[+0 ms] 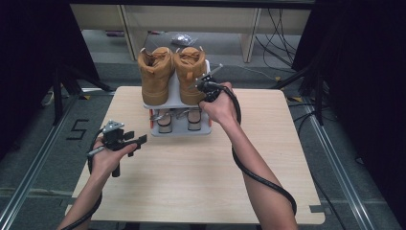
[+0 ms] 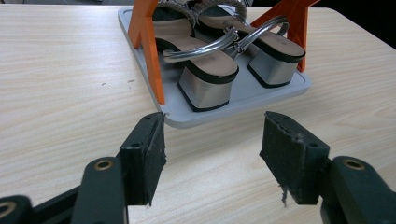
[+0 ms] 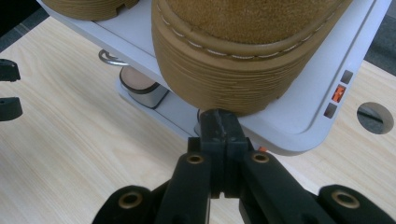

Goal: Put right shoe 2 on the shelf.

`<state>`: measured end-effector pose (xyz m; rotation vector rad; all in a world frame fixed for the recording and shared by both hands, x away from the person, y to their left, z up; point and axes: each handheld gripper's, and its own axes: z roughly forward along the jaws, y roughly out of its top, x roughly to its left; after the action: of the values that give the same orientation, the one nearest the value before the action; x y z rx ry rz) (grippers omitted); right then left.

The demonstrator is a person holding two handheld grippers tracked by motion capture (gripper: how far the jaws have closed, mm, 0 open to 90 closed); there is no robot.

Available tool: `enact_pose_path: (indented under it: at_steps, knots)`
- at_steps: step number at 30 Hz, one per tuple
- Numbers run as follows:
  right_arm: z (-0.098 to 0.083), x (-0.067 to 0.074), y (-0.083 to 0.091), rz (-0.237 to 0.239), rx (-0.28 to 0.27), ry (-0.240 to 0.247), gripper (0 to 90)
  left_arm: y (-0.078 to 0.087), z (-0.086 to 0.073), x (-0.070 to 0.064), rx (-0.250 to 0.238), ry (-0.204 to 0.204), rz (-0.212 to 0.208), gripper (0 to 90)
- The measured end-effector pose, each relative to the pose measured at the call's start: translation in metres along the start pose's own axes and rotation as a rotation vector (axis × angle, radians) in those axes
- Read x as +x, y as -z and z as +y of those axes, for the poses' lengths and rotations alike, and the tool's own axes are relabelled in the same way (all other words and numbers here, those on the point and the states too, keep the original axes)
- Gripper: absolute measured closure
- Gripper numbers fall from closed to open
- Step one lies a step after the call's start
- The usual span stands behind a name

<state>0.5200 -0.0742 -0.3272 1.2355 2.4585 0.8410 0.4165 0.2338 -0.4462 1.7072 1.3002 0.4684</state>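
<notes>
A pair of tan suede boots, one on the left (image 1: pixel 155 74) and one on the right (image 1: pixel 189 72), stands on the top shelf of a grey shoe rack (image 1: pixel 182 130) with orange posts (image 2: pixel 149 42). Two silver block-heel sandals (image 2: pixel 205 70) (image 2: pixel 275 51) sit on the lower tray (image 2: pixel 247 100). My right gripper (image 3: pixel 219 122) is shut with nothing between its jaws, and its tips rest against the heel sole of the right boot (image 3: pixel 243 56). On the table, left of the rack, my left gripper (image 2: pixel 215 122) stands open and faces the sandals.
The rack stands at the far middle of a light wooden table (image 1: pixel 191 182), which has a round hole (image 3: pixel 373 116) near the rack. Cables trail from both grippers. Dark curtains and floor cables surround the table.
</notes>
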Motion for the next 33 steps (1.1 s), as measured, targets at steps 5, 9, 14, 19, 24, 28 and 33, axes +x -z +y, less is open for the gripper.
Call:
enact_pose_path:
  at_steps: [5,9,14,19,24,28,33]
  knots:
    - [-0.007,-0.002,0.009,-0.001,-0.036,0.013,85.3,0.001,-0.002,0.003,-0.019,0.001,0.004,38.9]
    - [-0.016,-0.004,0.016,-0.022,-0.065,0.018,78.0,0.003,-0.003,0.004,-0.034,-0.002,0.007,38.8]
    - [-0.035,-0.013,0.026,-0.033,-0.07,0.031,72.0,0.006,-0.007,0.008,-0.041,-0.008,0.015,38.5]
    - [-0.06,-0.027,0.029,-0.045,-0.071,0.024,66.6,0.009,-0.012,0.012,-0.042,-0.01,0.02,38.3]
    - [-0.087,-0.04,0.031,-0.056,-0.067,0.005,62.0,0.011,-0.02,0.017,-0.052,-0.006,0.03,38.3]
    - [-0.113,-0.051,0.032,-0.062,-0.078,-0.022,58.9,0.013,-0.028,0.021,-0.051,-0.013,0.04,38.3]
    - [-0.152,-0.061,0.029,-0.055,-0.06,-0.117,57.6,0.014,-0.039,0.025,-0.055,-0.009,0.05,38.2]
